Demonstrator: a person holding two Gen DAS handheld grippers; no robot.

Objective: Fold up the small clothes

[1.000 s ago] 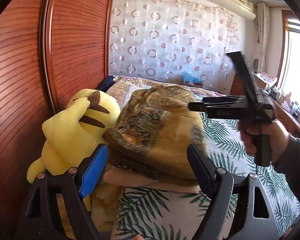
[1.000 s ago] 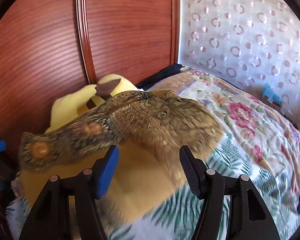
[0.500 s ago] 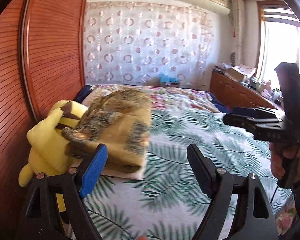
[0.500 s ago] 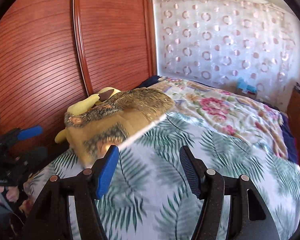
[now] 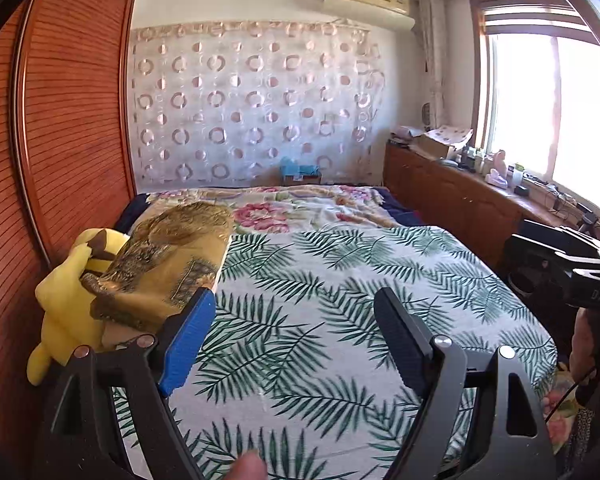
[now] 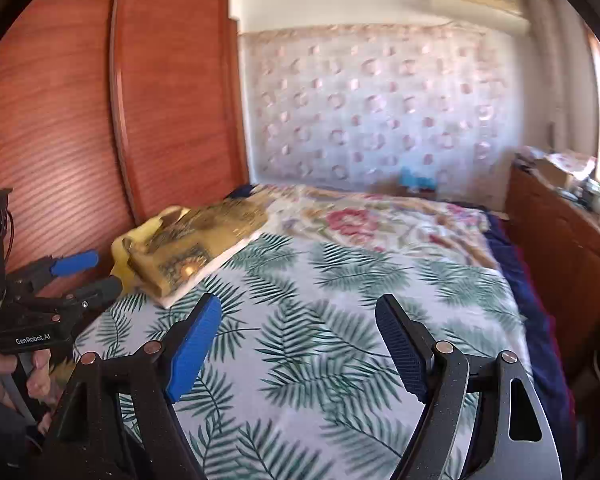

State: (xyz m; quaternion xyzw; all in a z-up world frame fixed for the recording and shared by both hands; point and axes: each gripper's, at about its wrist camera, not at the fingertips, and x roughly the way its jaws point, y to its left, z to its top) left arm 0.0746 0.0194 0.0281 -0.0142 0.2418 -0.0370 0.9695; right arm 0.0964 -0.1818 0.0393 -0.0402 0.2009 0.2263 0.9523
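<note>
I am looking across the bed [image 5: 340,280] from the near end, going from left to right.

Far on the left, by the brown wardrobe door [image 5: 68,120], a yellow plush toy [image 5: 60,304] is sitting at the edge of the bed. Just to its right, and leaning on it, the folded golden-brown cloth [image 5: 172,256] is lying on top of a pale folded piece, like a small stack. It is on the left side of the bed, partway up.

The cloth looks soft and light to me. It is sagging over the toy, so I am guessing it will bend and flop when lifted. It will not break. I think the stack could slide apart if I tug only the top. I would take hold at a folded edge on its near right side, where the layers are lying together, and pinch all of them.

My left gripper [image 5: 296,336] is hanging over the leafy sheet with its jaws wide apart and nothing between them. My right gripper [image 6: 300,340] is over the middle of the bed; its jaws are opening, and nothing is between them either.

On the far right a long wooden cabinet [image 5: 460,200] is standing under the window.
</note>
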